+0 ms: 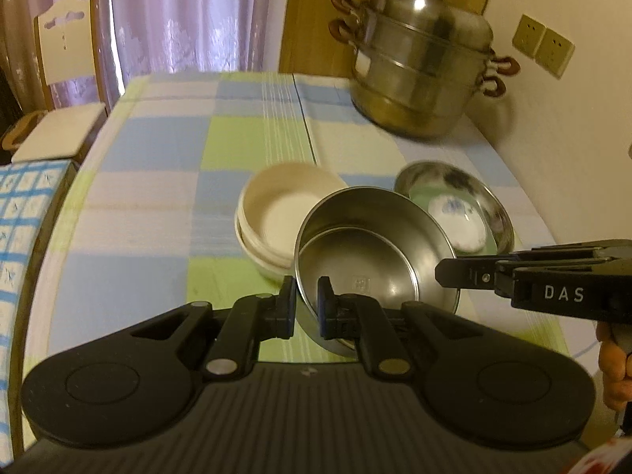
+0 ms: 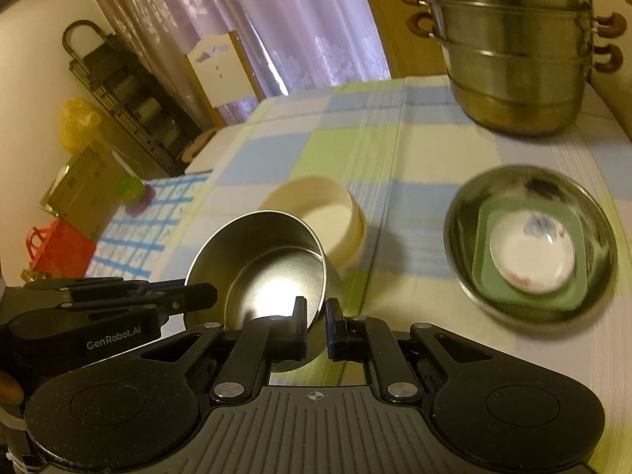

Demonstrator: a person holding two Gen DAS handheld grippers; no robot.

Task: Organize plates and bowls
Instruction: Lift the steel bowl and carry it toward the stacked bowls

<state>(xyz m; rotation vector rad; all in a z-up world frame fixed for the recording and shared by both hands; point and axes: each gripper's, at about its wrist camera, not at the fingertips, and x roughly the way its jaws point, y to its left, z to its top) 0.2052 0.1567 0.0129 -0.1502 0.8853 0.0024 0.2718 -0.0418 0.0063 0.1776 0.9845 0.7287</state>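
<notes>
Left tongs point(image 1: 306, 308) and right tongs point(image 2: 316, 326) both clamp steel bowl point(image 1: 375, 252) rim | bowl tilted above bench point(image 1: 158, 205), white bowls point(image 1: 284, 213) at 10 o'clock | judgement: keep hands level, lower evenly.

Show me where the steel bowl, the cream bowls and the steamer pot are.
steel bowl point(image 1: 367, 272), left wrist view, inner floor.
cream bowls point(image 1: 276, 213), left wrist view, inside of the top bowl.
steamer pot point(image 2: 513, 75), right wrist view, side wall.
</notes>
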